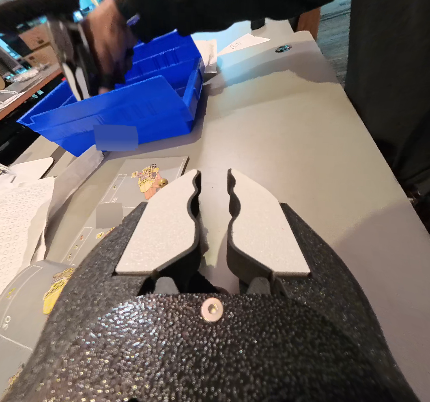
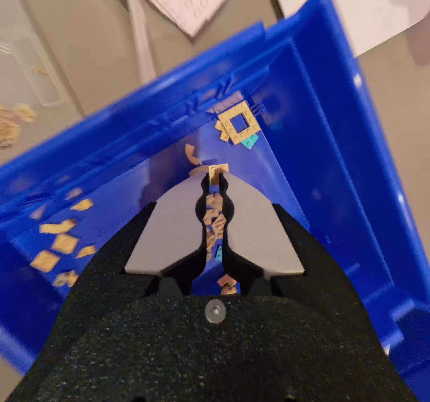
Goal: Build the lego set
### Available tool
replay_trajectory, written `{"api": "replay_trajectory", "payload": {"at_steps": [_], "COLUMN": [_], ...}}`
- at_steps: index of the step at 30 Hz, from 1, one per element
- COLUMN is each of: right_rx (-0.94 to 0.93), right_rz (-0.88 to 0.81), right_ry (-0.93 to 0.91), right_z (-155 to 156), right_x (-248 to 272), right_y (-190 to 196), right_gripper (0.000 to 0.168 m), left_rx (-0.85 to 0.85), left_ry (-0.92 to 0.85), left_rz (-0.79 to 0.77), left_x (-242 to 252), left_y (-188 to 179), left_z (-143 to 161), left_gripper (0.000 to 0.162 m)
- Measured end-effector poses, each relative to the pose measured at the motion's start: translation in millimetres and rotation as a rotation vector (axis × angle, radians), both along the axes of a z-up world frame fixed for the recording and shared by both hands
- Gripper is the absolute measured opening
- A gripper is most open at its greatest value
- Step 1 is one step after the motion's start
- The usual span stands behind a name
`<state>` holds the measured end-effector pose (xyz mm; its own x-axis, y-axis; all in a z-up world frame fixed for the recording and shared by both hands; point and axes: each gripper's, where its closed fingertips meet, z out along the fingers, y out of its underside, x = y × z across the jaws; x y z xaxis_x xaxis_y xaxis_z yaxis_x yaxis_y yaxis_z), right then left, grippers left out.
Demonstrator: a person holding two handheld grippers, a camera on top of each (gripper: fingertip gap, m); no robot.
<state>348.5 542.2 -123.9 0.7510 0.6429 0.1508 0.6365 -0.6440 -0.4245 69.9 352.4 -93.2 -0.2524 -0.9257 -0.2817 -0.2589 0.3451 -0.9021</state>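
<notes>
Tan small lego plate (image 2: 217, 171) pinched at the tips of the right tongs (image 2: 215, 176), clenched on it, above the blue bin (image 2: 325, 134). Bin holds loose tan pieces (image 2: 58, 244), a tan square frame plate (image 2: 239, 123) in the far corner, a teal piece (image 2: 250, 141) touching it. Left tongs (image 1: 214, 174) released, nothing between the fingers, hovering over the grey worktop (image 1: 290, 157). Just left of them an open instruction booklet (image 1: 144, 181) lies flat, showing a tan model drawing and step numbers; a small gold round piece (image 1: 163, 182) sits on the page. White studded sheet (image 1: 18, 216) far left. Blue bin's front label is masked. Right side blurred in left wrist view, a gloved hand (image 1: 104, 48) gripping the tool over the bin.
</notes>
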Motion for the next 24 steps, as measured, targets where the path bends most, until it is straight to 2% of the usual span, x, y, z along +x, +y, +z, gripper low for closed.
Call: {"api": "replay_trajectory", "payload": {"at_steps": [2,5,8,10,12,16,18,21,24], "right_rx": [0.090,0.192,0.224,0.221,0.187,0.087,0.060,0.052,0.067], "right_rz": [0.016,0.119,0.274,0.345,0.387,0.406,0.394,0.400,0.391], "right_ry": [0.074,0.173,0.237,0.271,0.284,0.214,0.187,0.142,0.184], "right_z": [37,83,96,87,61,-5,-23,-35,-32], "right_x": [-15,-59,-122,-163,-198,-230,-234,-236,-238], "right_y": [-25,-87,-158,-194,-215,-224,-220,-215,-210], "right_gripper": [0.008,0.008,0.007,0.007,0.008,0.008,0.008,0.009,0.015], "left_rx": [0.012,0.015,0.015,0.020,0.031,0.046,0.048,0.057,0.064], "left_ry": [0.006,0.030,0.043,0.047,0.054,0.058,0.058,0.071,0.080], "left_rz": [0.012,0.030,0.031,0.021,0.011,0.003,0.005,0.016,0.025], "left_x": [-2,-4,-5,-4,-3,-2,-3,-3,-4], "left_y": [3,6,5,1,-3,-6,-5,-2,0], "left_z": [-1,-3,-4,-4,-5,-7,-8,-11,-13], "left_gripper": [0.021,0.021,0.021,0.021,0.021,0.021,0.021,0.021,0.021]}}
